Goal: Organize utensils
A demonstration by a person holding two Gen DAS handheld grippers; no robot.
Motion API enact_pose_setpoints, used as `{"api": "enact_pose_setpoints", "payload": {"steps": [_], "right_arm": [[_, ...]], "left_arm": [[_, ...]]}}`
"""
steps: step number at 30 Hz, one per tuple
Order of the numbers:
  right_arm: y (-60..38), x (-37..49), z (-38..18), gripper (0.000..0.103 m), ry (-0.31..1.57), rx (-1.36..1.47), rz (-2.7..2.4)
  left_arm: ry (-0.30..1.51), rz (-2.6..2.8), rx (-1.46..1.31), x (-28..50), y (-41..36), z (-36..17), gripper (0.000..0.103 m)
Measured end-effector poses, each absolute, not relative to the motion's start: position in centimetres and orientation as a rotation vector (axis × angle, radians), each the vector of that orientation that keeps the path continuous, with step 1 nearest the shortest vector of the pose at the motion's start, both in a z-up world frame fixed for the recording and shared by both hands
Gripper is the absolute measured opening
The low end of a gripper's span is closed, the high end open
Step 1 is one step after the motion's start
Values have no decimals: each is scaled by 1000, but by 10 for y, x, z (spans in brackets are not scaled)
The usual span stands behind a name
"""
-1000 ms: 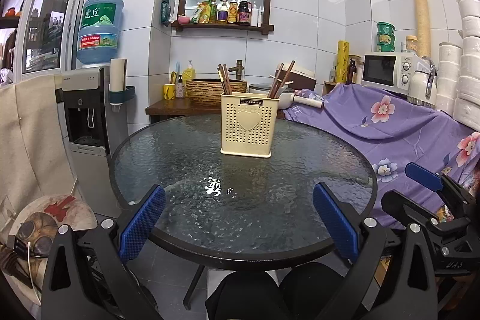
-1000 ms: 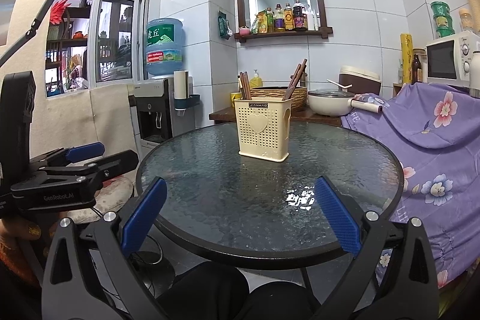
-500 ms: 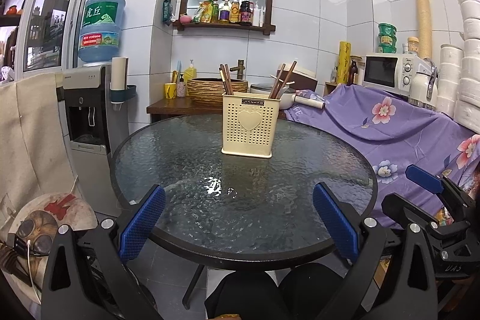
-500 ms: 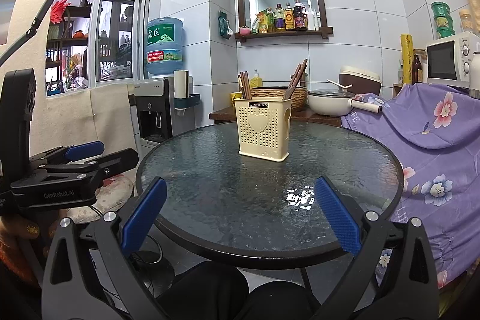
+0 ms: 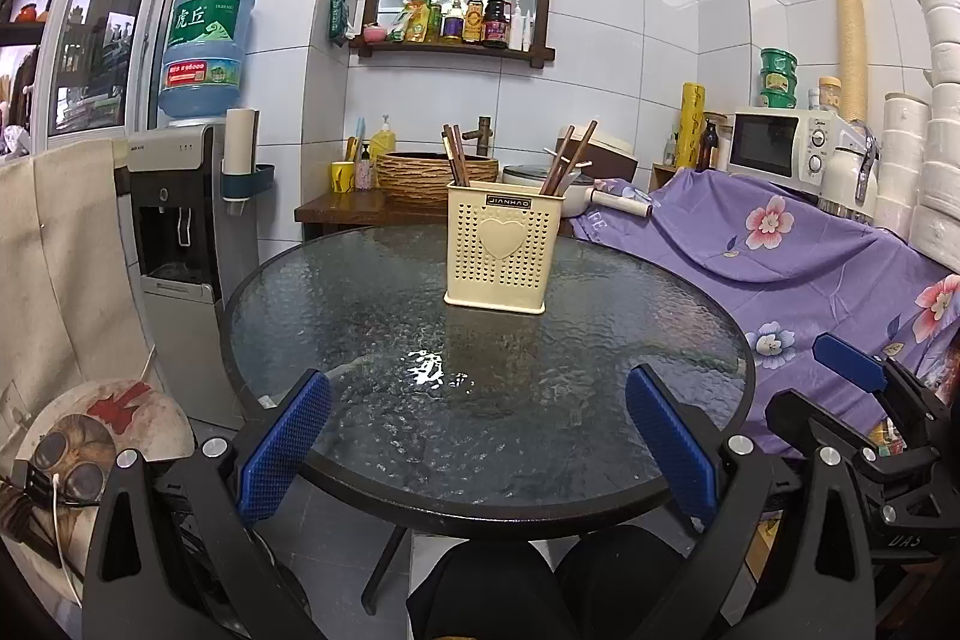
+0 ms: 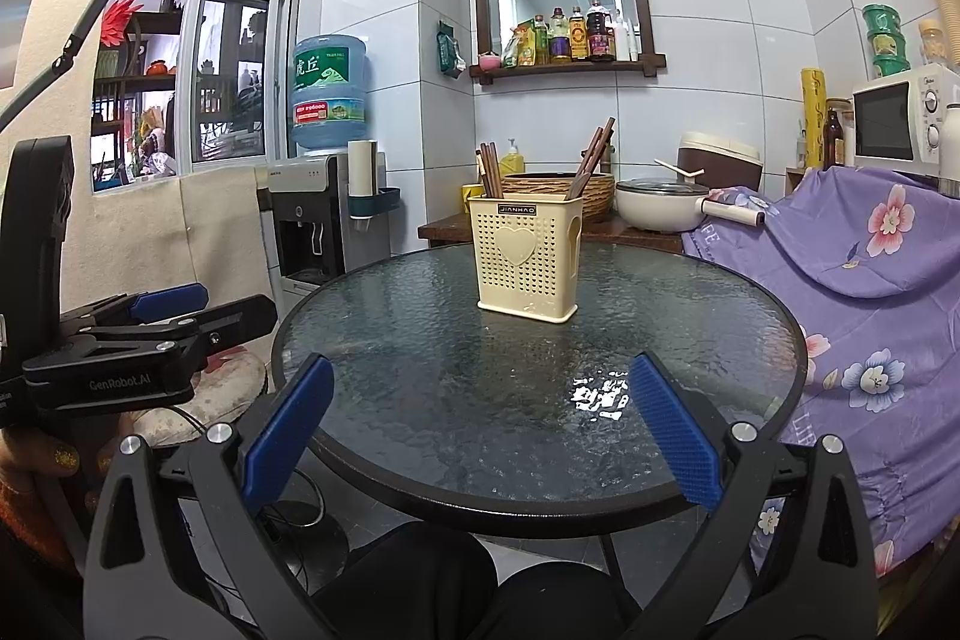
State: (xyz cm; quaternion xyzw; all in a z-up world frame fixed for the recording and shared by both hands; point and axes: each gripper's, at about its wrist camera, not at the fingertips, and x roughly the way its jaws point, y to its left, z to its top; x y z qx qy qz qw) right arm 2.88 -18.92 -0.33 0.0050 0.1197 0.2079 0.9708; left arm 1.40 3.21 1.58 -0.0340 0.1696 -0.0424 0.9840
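Both jaws spread, empty: left gripper, right gripper near table edge; chopsticks upright in holder far-centre, probably light, stiff, slick — pinch exposed upper shafts.

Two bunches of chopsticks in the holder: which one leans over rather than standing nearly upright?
The right-hand bunch leans, its tips angled up to the right. The left bunch in the cream holder stands nearly straight.

Black tongs carry blue ribbed pads, silver screws and white "GenRobot.AI" lettering.
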Motion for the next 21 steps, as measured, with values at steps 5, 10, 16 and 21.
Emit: {"api": "enact_pose_setpoints", "payload": {"steps": [5, 10, 16, 21], "right_arm": [[-189, 28, -4, 97, 242, 8, 422], [-189, 28, -4, 97, 243, 6, 422], [-189, 28, -4, 97, 242, 5, 423], [-188, 28, -5, 97, 246, 6, 424]], "left_arm": [[341, -85, -66, 14, 32, 15, 97], [341, -85, -68, 14, 33, 16, 97], [327, -84, -64, 13, 32, 14, 97], [345, -79, -49, 15, 29, 11, 97]]}}
